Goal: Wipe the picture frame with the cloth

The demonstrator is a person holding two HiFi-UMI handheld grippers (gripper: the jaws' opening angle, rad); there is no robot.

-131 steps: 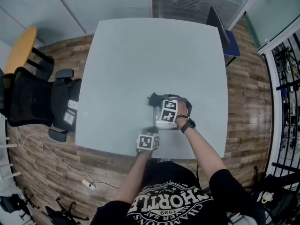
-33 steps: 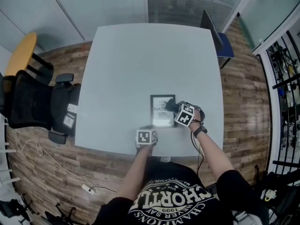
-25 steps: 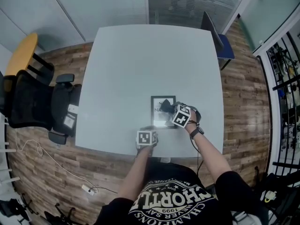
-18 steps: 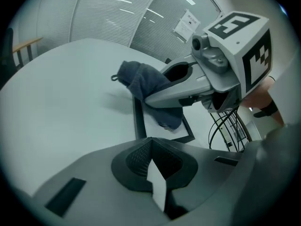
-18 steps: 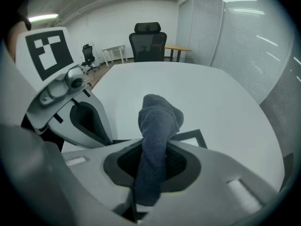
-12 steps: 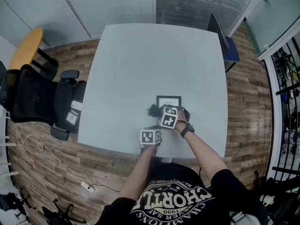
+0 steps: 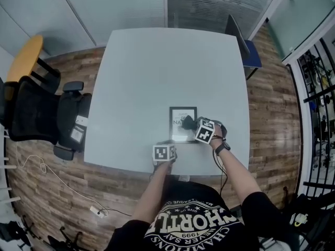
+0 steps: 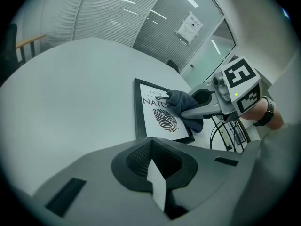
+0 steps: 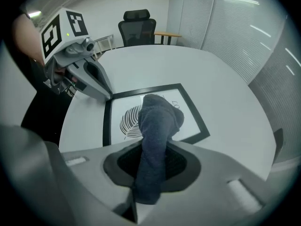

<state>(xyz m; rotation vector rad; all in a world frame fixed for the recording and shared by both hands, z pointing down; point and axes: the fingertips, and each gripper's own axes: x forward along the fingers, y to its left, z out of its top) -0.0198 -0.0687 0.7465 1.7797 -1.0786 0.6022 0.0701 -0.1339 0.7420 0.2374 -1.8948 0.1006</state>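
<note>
A black picture frame (image 7: pixel 182 124) with a leaf print lies flat on the white table (image 7: pixel 157 67), near its front edge. My right gripper (image 7: pixel 193 124) is shut on a dark grey-blue cloth (image 7: pixel 188 122), which presses on the right part of the print. In the right gripper view the cloth (image 9: pixel 157 121) hangs from the jaws over the frame (image 9: pixel 188 107). My left gripper (image 7: pixel 168 142) is shut, and its fingers (image 9: pixel 96 81) rest at the frame's near left corner. From the left gripper view I see the frame (image 8: pixel 155 119), the cloth (image 8: pixel 186 106) and the right gripper (image 8: pixel 195 111).
A black office chair (image 7: pixel 36 114) and a yellow round table (image 7: pixel 23 54) stand left of the table. A blue chair (image 7: pixel 246 41) is at its far right corner. A white cable (image 7: pixel 57 174) runs over the wood floor. Glass walls with blinds close the room.
The right gripper swept the cloth left across the frame's lower part, then back to the right side. The left gripper has stayed at the frame's near corner.
</note>
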